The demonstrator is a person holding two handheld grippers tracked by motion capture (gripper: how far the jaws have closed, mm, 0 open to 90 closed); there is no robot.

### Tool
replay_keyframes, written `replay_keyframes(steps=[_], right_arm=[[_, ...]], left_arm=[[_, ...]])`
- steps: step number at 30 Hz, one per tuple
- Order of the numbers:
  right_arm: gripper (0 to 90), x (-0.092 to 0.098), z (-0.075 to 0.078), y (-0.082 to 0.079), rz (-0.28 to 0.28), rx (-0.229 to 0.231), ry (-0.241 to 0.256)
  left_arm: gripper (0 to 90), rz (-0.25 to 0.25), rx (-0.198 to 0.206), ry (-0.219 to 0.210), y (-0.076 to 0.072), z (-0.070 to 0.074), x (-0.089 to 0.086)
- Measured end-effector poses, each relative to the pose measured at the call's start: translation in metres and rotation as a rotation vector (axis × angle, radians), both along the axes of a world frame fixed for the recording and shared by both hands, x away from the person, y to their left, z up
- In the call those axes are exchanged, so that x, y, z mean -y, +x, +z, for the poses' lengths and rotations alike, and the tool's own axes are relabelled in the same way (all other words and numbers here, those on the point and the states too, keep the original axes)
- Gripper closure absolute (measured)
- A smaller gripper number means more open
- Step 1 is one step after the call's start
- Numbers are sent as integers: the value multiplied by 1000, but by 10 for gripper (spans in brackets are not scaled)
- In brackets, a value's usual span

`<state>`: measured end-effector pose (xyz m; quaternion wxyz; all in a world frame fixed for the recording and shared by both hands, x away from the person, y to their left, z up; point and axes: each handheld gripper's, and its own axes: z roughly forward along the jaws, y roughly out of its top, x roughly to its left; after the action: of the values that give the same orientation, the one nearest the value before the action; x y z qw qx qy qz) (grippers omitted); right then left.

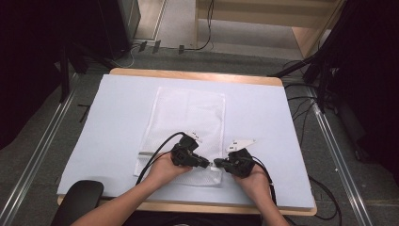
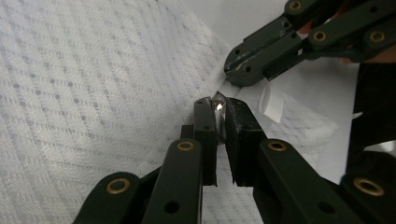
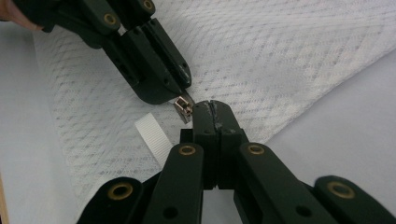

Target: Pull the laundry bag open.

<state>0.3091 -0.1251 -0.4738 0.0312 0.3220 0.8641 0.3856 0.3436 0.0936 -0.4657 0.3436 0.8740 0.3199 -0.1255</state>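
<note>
We find the table (image 1: 263, 108), covered in a pale sheet, carrying a white mesh laundry bag (image 1: 188, 117) laid flat and lengthwise at its middle, its near end toward the person; lying flat keeps the fabric taut enough for the closure to be worked. Both hands meet at that near end, right of centre, where the zipper line ends. The left gripper (image 1: 205, 163) comes in from the left and, in its own view, its jaws stand nearly together on a small bright metal piece, the zipper pull (image 2: 218, 103); we judge it to be clamped on that pull so it can be drawn along the teeth. The right gripper (image 1: 218, 163) faces it tip to tip, and in its own view its jaws are pressed together just beside the zipper slider (image 3: 183, 108), apparently pinching the bag's fabric at the zipper end; we judge this grip serves as an anchor, so the mesh does not bunch when the pull is drawn. A short white ribbon loop (image 3: 153, 133) lies free just beside the slider, touched by neither gripper.
</note>
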Motion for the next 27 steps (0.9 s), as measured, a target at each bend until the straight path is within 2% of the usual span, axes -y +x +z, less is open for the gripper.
replay_keyframes(steps=[2, 4, 10, 12, 19, 24, 27], right_arm=[[900, 0, 0, 0, 10, 2, 3], [900, 0, 0, 0, 15, 4, 4], [900, 0, 0, -1, 19, 9, 3], [900, -1, 0, -1, 23, 10, 2], [900, -1, 0, -1, 23, 13, -6], [900, -1, -1, -2, 39, 36, -9], [900, 0, -2, -2, 45, 41, -4]], left_arm=[[861, 10, -31, -31, 3, 0, -2], [874, 14, -47, -42, 5, -1, -3], [869, 1, -33, -29, 3, -2, -1], [868, 5, -41, -30, 3, -3, 0], [879, 18, -125, -53, 11, -4, -4], [881, -4, -145, -40, 14, -2, -4], [882, 1, -163, -44, 15, -3, -5]])
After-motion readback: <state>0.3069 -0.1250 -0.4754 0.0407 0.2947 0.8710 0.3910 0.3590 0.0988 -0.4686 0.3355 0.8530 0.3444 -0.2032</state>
